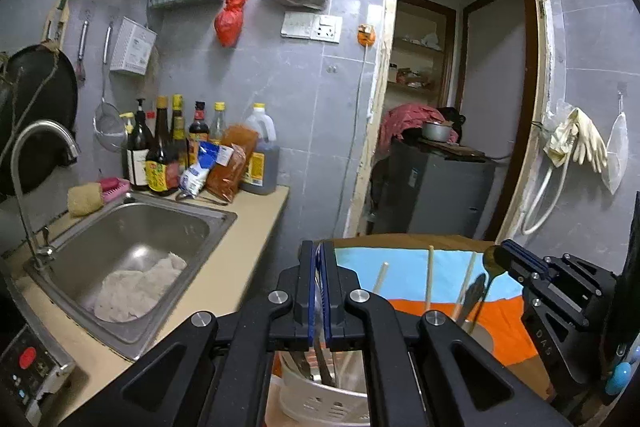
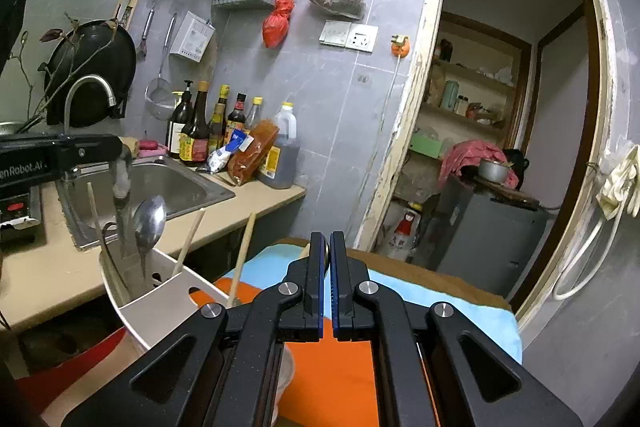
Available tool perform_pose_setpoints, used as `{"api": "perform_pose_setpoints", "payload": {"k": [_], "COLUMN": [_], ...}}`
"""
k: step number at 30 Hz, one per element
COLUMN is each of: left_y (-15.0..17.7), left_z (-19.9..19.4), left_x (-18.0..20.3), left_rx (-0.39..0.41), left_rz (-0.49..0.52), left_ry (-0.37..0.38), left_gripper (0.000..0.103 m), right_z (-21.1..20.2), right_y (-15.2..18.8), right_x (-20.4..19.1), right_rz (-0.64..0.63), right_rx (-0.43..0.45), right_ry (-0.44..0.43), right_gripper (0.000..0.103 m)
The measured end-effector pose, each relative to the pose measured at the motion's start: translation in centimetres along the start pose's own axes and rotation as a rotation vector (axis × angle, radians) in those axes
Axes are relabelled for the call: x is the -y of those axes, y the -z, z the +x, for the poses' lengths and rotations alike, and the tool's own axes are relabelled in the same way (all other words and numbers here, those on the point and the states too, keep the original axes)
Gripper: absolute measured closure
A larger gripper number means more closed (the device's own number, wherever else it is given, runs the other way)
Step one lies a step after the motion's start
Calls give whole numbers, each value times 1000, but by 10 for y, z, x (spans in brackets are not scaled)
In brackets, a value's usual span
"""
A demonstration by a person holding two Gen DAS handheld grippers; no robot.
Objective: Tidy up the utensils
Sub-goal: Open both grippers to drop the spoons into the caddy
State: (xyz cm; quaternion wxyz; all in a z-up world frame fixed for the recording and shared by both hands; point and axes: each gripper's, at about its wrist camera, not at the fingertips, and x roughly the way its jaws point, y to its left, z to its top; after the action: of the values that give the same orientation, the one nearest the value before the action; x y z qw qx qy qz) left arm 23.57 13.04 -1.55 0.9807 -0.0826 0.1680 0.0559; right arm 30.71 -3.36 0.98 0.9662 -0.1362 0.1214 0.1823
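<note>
A white utensil holder [image 2: 160, 303] stands on the blue and orange cloth [image 2: 420, 291]; it also shows below my fingers in the left wrist view [image 1: 316, 399]. It holds chopsticks [image 2: 188, 239], a steel spoon [image 2: 150, 219] and other metal utensils. My left gripper [image 1: 319, 259] is shut on the handle of a metal utensil [image 1: 320, 347] that hangs down into the holder. My right gripper [image 2: 327, 247] is shut on a brass-coloured spoon [image 1: 490, 263], held to the right of the holder above the cloth.
A steel sink [image 1: 132, 239] with a grey rag and a tap [image 1: 36, 163] lies left on the beige counter [image 1: 224, 267]. Sauce bottles [image 1: 160, 155] and packets stand behind it. An open doorway [image 1: 460, 107] is at the right.
</note>
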Motion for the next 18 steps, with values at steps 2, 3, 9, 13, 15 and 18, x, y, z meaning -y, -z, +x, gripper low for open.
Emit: {"api": "perform_pose_setpoints", "payload": {"k": [2,3,9,13,15,18], "left_y": [1,1,6,12,14,15], "left_z": [1,2,4,10,11,10], "left_x": [0,-1,-8,-9,-11,-13], "left_rx": [-15,-22,-77,-133,-145,-144], "left_rz": [-8,-13,-51,-68,-88,-112], "left_ry": [22,34,93,129,143,156], "left_gripper": [100,100,99,99,99,99], "right_z": [-1,-1,-4,-2,-2,-8], "right_y": [1,1,6,10,12,14], "right_x": [0,0,6,9,12,16], "right_rz": [14,22,94,143,171,195], "right_rx": [-12,-17,-55,-85,-101,-102], "right_ry": [-13,-19,-64,-88,-98,-110], "right_gripper": [100,99,99,98,98,98]}}
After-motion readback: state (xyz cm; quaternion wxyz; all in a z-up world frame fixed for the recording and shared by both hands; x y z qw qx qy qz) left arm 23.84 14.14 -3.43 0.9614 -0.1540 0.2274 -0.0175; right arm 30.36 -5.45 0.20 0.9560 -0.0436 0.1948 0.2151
